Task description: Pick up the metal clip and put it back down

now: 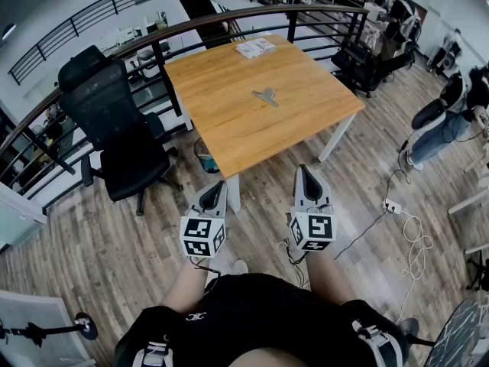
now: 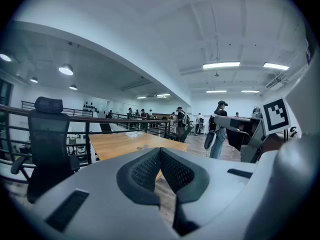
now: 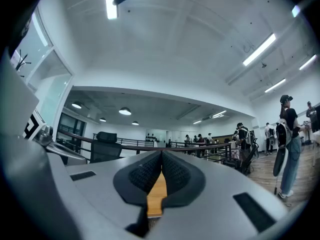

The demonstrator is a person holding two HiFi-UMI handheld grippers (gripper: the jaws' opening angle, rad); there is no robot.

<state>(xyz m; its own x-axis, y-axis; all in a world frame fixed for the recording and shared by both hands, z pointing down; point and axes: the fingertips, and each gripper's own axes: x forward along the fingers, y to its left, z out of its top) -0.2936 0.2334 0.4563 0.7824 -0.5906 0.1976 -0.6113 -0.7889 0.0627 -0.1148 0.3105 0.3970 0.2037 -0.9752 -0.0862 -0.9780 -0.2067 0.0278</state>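
Note:
The metal clip (image 1: 267, 95) lies flat near the middle of the wooden table (image 1: 229, 121), with nothing touching it. Both grippers hang in front of the table's near edge, above the floor and well short of the clip. My left gripper (image 1: 217, 184) is shut with nothing between its pads. My right gripper (image 1: 303, 169) is shut and empty too. In the left gripper view the closed jaws (image 2: 160, 152) point toward the table (image 2: 117, 144). In the right gripper view only a strip of the table's wood (image 3: 158, 191) shows below the closed pads (image 3: 150, 171).
A sheet of printed paper (image 1: 254, 47) lies at the table's far edge. A black office chair (image 1: 114, 128) stands left of the table, and a small bin (image 1: 205, 157) sits under it. A curved railing (image 1: 191, 25) runs behind. People and a floor cable (image 1: 397, 212) are to the right.

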